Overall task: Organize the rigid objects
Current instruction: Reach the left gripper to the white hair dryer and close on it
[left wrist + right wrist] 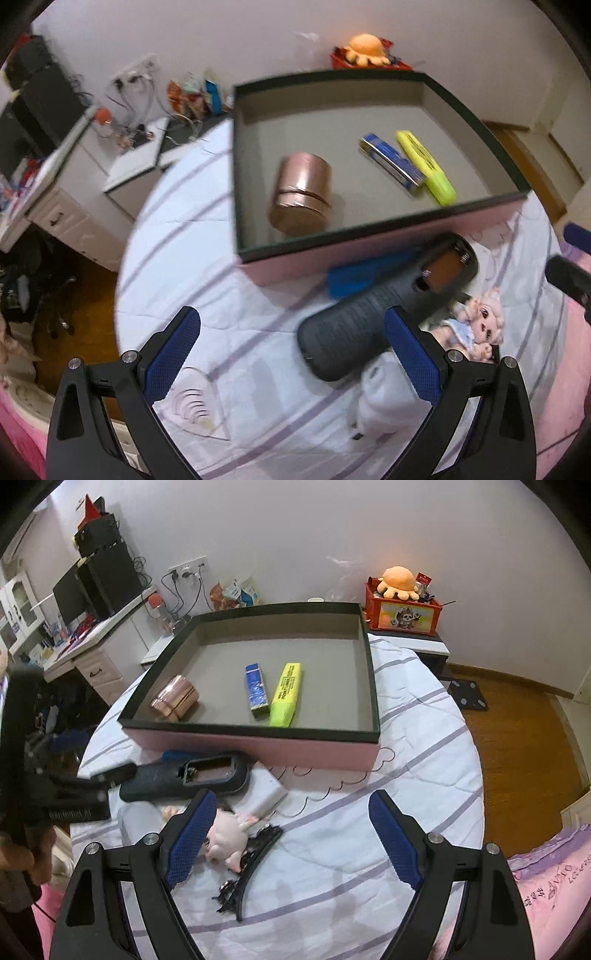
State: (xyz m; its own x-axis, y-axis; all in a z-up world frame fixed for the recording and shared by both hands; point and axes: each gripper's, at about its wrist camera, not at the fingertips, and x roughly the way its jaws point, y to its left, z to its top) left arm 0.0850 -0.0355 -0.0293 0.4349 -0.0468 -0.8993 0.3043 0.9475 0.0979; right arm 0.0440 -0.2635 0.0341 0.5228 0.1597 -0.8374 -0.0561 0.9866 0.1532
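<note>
**A:** Nearest your left gripper is bare striped bedspread; its jaws stand wide apart with nothing between them. Just right of that gap lies the dark remote, back up, battery bay open. Its near end sits just inside the right-hand pad.

**B:** Which way does it run?

**A:** Its long axis climbs from lower left to upper right in your left view, toward the pink-walled box. You would have to shift right and roll the wrist so the pads cross its narrow width. Your left hand looks the nearer one to it.

**B:** And the other hand?

**A:** Your right gripper is equally spread and holds nothing. Its left pad overlaps the little doll, and a black hair clip lies between the jaws on the cloth. From there the remote is up and to the left, across the doll.

**B:** Room to move?

**A:** Tight on the remote's right side: a white adapter and the doll crowd it, and something blue is tucked between it and the box wall. The left side is open cloth. Inside the box, the copper tin, blue stick and yellow highlighter leave the far half free. Mind the near rim when lifting over.
</note>
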